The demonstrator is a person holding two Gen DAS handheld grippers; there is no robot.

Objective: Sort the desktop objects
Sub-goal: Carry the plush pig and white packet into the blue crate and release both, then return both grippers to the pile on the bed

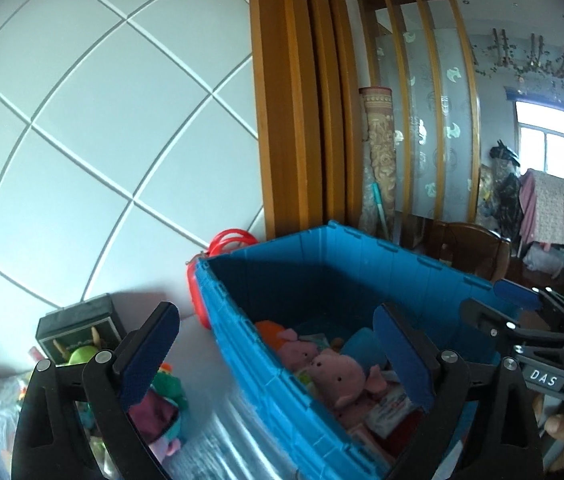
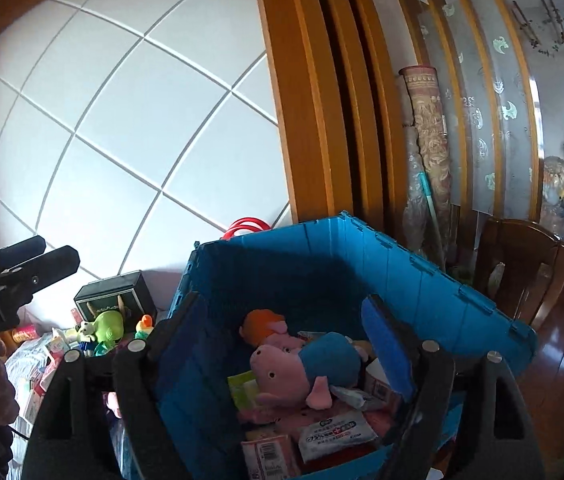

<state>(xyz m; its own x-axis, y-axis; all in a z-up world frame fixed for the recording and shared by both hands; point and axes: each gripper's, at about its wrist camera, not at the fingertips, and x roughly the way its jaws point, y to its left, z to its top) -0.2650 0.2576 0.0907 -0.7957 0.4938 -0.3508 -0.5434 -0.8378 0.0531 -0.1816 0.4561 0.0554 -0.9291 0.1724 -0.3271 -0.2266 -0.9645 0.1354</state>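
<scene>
Left wrist view: left gripper (image 1: 277, 356) jaws apart, empty. Blue crate (image 1: 362, 256) centre frame. Inside: two pink pig plush toys (image 1: 334, 376), soft, light; judgement: pinch at body. Loose toy pile (image 1: 161, 396) on desk, lower left.

Right wrist view: right gripper (image 2: 282, 344) jaws apart, empty, over crate. Flat packets (image 2: 334, 436), at least two, slippery film; judgement: grip at edge. Green plush (image 2: 109, 330) on desk, left of crate.

a lived-in home: plush toys in a blue crate (image 2: 402, 264), wooden chair (image 2: 522, 268), rolled rug (image 2: 430, 140), draped laundry (image 1: 562, 208).
</scene>
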